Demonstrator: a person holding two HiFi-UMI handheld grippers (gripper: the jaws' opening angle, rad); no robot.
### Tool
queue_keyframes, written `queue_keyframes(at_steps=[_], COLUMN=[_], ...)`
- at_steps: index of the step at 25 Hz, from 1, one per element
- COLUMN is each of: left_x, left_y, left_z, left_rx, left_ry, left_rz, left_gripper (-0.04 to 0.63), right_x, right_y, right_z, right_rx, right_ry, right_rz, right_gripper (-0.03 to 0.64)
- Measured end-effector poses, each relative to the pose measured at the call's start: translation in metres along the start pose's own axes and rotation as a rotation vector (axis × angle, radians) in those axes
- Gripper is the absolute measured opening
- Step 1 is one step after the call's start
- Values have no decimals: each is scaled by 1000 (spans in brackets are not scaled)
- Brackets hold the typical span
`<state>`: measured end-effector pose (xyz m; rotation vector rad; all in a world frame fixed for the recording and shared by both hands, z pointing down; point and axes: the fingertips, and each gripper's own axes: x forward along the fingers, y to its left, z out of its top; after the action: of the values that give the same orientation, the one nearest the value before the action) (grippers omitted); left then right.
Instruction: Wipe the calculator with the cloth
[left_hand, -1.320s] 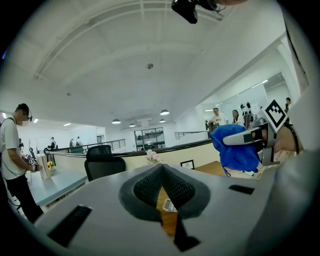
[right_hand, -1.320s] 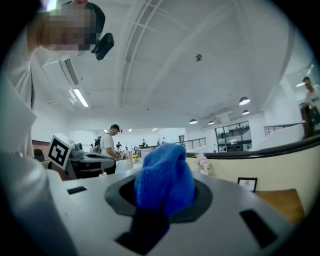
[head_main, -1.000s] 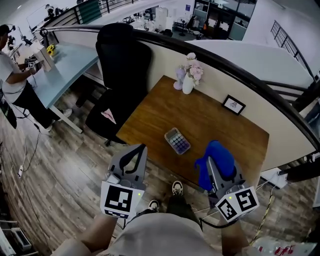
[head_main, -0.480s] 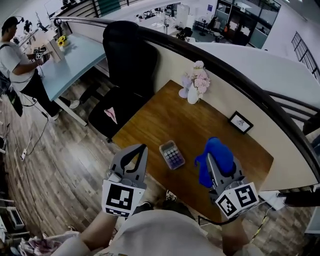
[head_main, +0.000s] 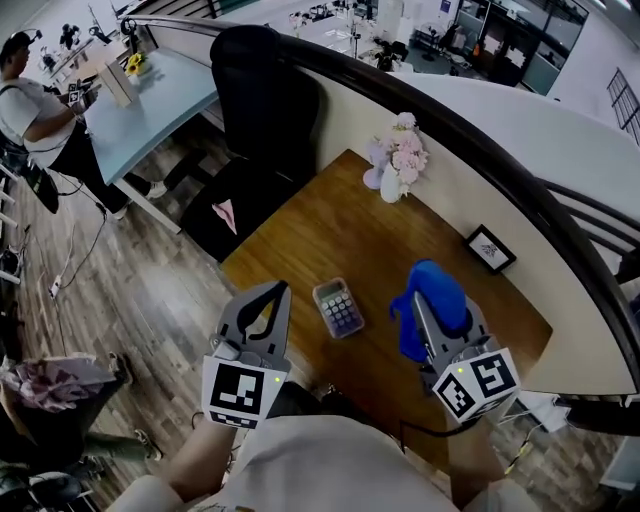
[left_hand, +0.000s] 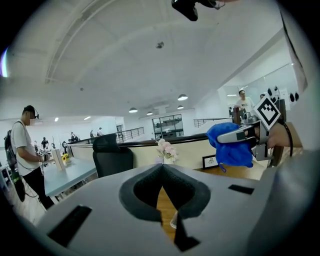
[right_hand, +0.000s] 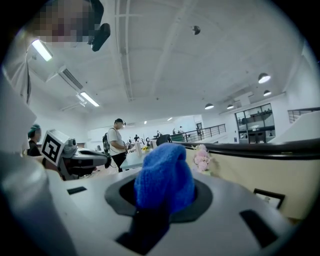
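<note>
The room is a wide open office with a white ceiling and a wood-plank floor (head_main: 150, 290). A curved partition with a dark rail (head_main: 500, 165) runs along the far side of my brown wooden table (head_main: 400, 250). Off the table's left edge stands a black office chair (head_main: 255, 110). Beyond it is a pale blue desk (head_main: 160, 100), where a person (head_main: 30, 110) in a white shirt stands.

My left gripper (head_main: 283, 290) hangs over the floor just outside the table's near left corner. Its jaws are together at the tips with nothing between them; in the left gripper view only a thin wedge of table shows behind the pads. My right gripper (head_main: 420, 300) is raised above the near right part of the table. Its jaws are clamped on the blue cloth (head_main: 432, 305), which bunches up out of them in a rounded lump and fills the middle of the right gripper view (right_hand: 165, 182).

At the table's far edge, against the partition, a white vase of pink flowers (head_main: 393, 165) stands upright. A small black picture frame (head_main: 489, 249) leans farther right along the same edge.

The calculator (head_main: 338, 307) lies flat, keys up, close to the table's near edge and toward the left corner. In the head view it sits between my two grippers, clear of the cloth and touched by neither gripper.
</note>
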<state>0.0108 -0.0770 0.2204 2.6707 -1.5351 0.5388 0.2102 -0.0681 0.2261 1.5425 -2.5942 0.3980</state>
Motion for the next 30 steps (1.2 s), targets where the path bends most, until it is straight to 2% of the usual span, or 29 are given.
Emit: queue_keyframes(at_steps=[10,14,21,30], left_x=[15,26,55,103], left_y=[3,9,7,-25], left_z=[-37,-60,-117,-206], left_rx=[-5,-41,-107,-169], left_ry=[78,117,214,350], left_rz=[-61,-89,-154,-249], left_gripper=[3,3,2,2], right_x=[19,36,80,138], right_y=[1,6,12,6], right_z=[-37,-56,-103,-177], right_rx=[23,31,26,23], right_ry=[86,128,228,344], right_rz=[-24,-28,-13,9], right_gripper=[116,117,117,117])
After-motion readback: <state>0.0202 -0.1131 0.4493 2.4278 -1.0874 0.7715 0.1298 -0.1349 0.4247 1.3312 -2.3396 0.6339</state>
